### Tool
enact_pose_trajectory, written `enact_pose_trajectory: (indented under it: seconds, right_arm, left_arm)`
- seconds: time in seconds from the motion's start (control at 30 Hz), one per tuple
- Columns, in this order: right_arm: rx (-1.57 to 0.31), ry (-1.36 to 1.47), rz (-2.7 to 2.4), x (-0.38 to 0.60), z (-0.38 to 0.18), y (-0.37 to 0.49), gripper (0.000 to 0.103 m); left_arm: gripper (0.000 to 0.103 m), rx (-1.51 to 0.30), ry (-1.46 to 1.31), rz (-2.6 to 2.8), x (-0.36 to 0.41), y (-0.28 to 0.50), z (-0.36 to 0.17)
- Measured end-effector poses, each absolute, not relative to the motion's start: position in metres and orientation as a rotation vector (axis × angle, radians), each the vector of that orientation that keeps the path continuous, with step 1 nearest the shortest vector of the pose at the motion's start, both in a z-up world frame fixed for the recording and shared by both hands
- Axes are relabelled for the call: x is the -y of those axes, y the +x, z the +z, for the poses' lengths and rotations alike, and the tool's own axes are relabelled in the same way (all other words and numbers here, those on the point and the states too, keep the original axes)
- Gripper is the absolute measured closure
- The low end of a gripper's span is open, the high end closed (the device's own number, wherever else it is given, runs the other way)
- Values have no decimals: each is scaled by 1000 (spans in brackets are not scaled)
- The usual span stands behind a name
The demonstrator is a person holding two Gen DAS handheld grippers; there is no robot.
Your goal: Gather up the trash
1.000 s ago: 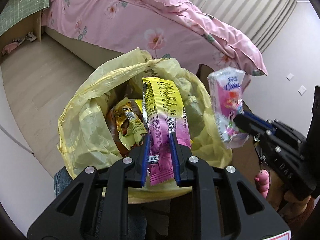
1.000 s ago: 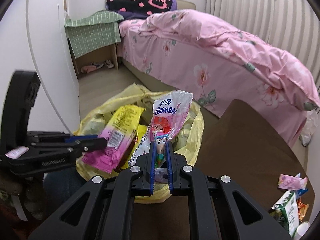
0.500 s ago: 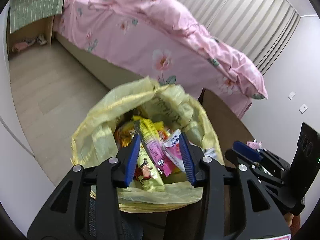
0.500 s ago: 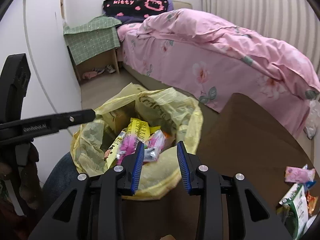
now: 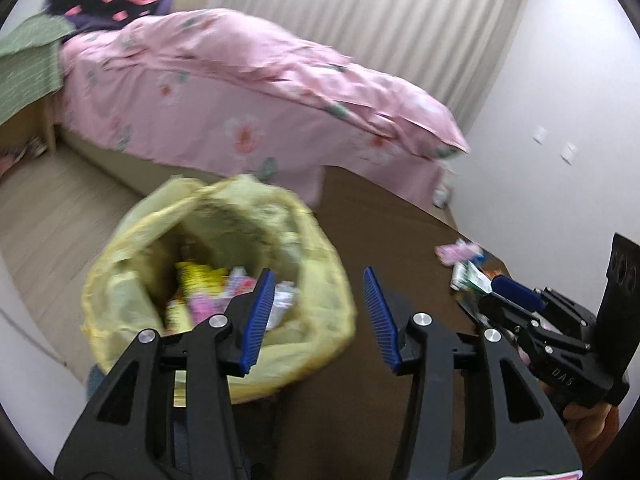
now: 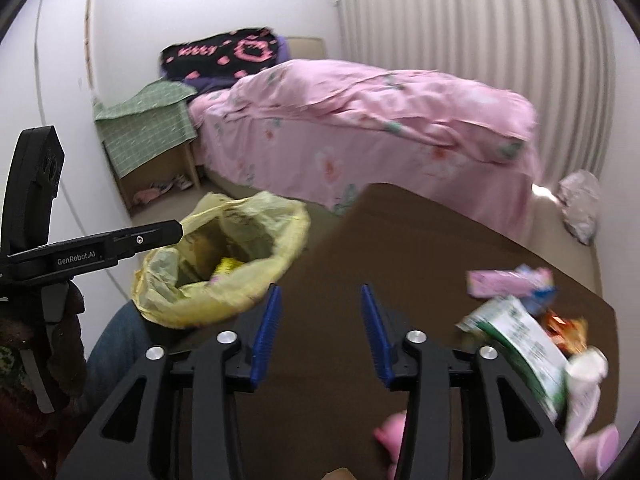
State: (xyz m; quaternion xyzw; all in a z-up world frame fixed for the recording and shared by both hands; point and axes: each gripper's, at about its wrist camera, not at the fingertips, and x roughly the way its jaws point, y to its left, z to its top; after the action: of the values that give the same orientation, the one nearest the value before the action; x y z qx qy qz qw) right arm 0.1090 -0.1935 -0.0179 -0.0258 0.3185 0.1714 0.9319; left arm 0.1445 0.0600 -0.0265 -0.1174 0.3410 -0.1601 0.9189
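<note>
A dark brown counter (image 6: 400, 248) fronts a bed (image 6: 360, 120) with pink floral bedding beside pleated curtains. Both the left hand-held gripper (image 5: 320, 316) and right hand-held gripper (image 6: 320, 328) gape wide, holding nothing. The yellow trash bag (image 5: 224, 264) of wrappers sits ahead-left of both; loose wrappers (image 6: 516, 312) lie on the counter to their right.

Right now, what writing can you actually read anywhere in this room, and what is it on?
"GenRobot.AI": side of the left hand-held gripper.
"kitty": black blanket on the bed, blurred.
"DAS": body of the right hand-held gripper, partly legible.
Print on the green-and-white packet and yellow bag: too blurred.
</note>
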Motion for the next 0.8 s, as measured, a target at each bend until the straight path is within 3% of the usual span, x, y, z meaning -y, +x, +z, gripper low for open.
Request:
enact_pose_trajectory:
  seconds: [0.47,0.8]
  right_arm:
    - [-664,99,85,325,-53,35,62]
    - [-658,88,25,346,-76,12,62]
  left_arm:
    - [59,-725,-21,-540,66,124,-29]
    - [59,-659,108,-753,130,135,-37]
